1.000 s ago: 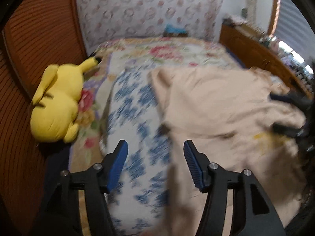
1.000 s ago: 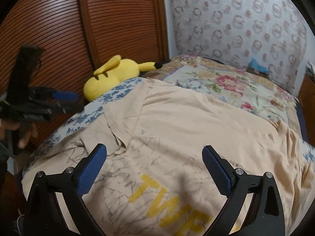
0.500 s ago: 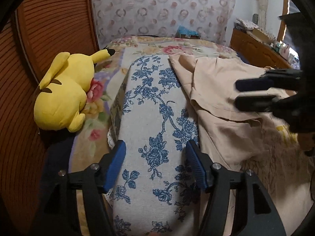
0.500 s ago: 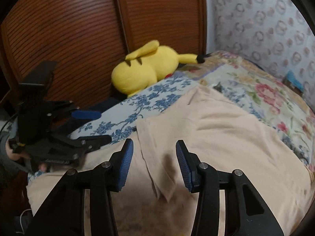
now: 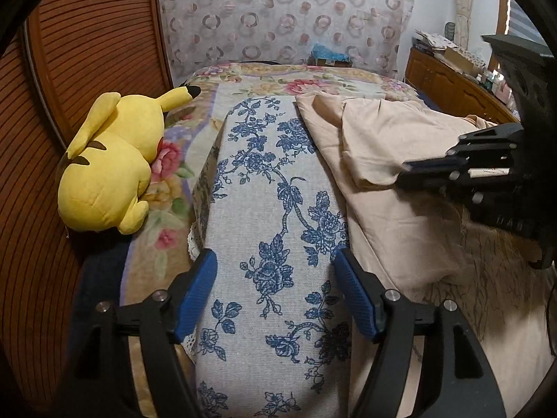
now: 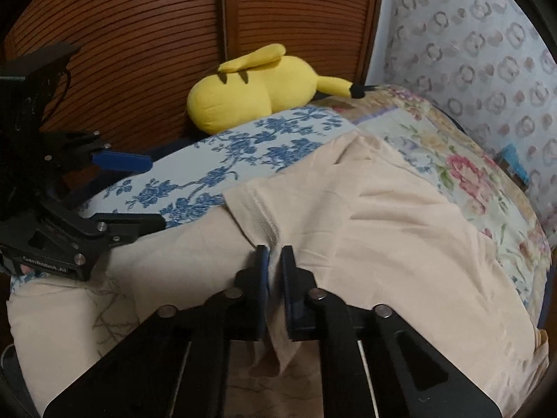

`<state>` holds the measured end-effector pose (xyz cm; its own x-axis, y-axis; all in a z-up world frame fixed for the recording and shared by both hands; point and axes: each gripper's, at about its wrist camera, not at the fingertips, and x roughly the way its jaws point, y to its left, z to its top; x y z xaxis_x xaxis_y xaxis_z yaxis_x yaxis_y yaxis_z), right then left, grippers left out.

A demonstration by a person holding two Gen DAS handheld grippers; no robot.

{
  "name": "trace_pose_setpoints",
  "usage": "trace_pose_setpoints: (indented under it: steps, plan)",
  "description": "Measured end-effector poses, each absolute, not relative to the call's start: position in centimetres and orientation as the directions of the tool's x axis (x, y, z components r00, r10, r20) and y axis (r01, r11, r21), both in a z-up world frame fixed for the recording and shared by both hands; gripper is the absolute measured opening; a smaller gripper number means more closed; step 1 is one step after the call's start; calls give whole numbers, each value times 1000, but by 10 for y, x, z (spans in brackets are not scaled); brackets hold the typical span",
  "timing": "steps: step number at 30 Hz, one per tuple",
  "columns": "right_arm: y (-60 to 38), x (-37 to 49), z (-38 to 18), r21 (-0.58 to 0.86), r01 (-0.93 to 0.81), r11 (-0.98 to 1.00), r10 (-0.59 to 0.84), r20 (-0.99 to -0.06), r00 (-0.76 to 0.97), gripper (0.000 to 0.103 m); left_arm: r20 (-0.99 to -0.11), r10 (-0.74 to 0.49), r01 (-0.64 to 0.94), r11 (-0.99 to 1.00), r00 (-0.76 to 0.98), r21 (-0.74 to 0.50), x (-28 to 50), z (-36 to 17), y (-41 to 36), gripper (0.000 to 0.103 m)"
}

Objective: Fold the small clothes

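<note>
A beige T-shirt (image 5: 400, 132) lies spread over a board covered in blue-flowered cloth (image 5: 271, 174) on a bed. In the right wrist view my right gripper (image 6: 273, 254) is shut on the stitched hem of the shirt's sleeve (image 6: 257, 205), and cloth bunches between its pads. The left wrist view shows the same gripper (image 5: 410, 170) at the sleeve's lower edge. My left gripper (image 5: 274, 254) hovers over the bare flowered cloth just left of the shirt. Its jaws are opening and grip nothing. It also shows at the left of the right wrist view (image 6: 155, 191).
A yellow plush toy (image 5: 108, 174) lies on the floral bedspread (image 5: 278, 83) to the left, against a slatted wooden door (image 5: 87, 35). A patterned cover hangs over the headboard. A wooden dresser (image 5: 452, 80) with small items stands at the far right.
My right gripper swung left across the shirt to the sleeve and closed on its hem. My left gripper sank slightly onto the flowered cloth and its jaws spread wider.
</note>
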<state>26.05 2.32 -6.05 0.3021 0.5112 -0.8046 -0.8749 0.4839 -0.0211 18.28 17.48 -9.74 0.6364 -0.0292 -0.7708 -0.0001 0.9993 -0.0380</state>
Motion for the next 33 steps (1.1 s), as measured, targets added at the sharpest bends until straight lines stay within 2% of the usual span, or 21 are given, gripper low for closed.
trace_pose_setpoints:
  steps: [5,9,10,11,13,16,18,27,33]
  plan:
    - [-19,274,-49,-30,-777,629,482,-769,420,3,-772,-30,3,999,635,-36,183,-97,173,71]
    - [-54,286,-51,-9,-695,719,427,-784,451,3,-772,-29,2,999,635,-36,182,-97,172,71]
    - [-60,288,-53,-19,-674,739,405,-787,466,13,-772,-29,2,999,636,-35,183,-96,173,71]
    - [-63,289,-53,-22,-665,747,396,-787,472,28,-771,-30,2,999,636,-37,183,-96,173,71]
    - [-71,291,-51,8,-661,750,417,-781,464,35,-771,-30,4,999,636,-35,183,-96,172,71]
    - [-78,290,-44,50,-666,744,457,-766,452,40,-770,-1,-13,1000,638,-11,181,-94,169,71]
    - [-78,286,-40,68,-682,729,485,-754,443,40,-767,20,-28,1000,641,3,177,-92,166,71]
    - [-76,241,-37,159,-744,649,567,-753,334,41,-728,-52,37,999,684,-36,151,-64,137,71]
    - [-62,199,-44,178,-777,603,578,-769,273,40,-753,-83,102,995,653,-22,137,-68,117,71]
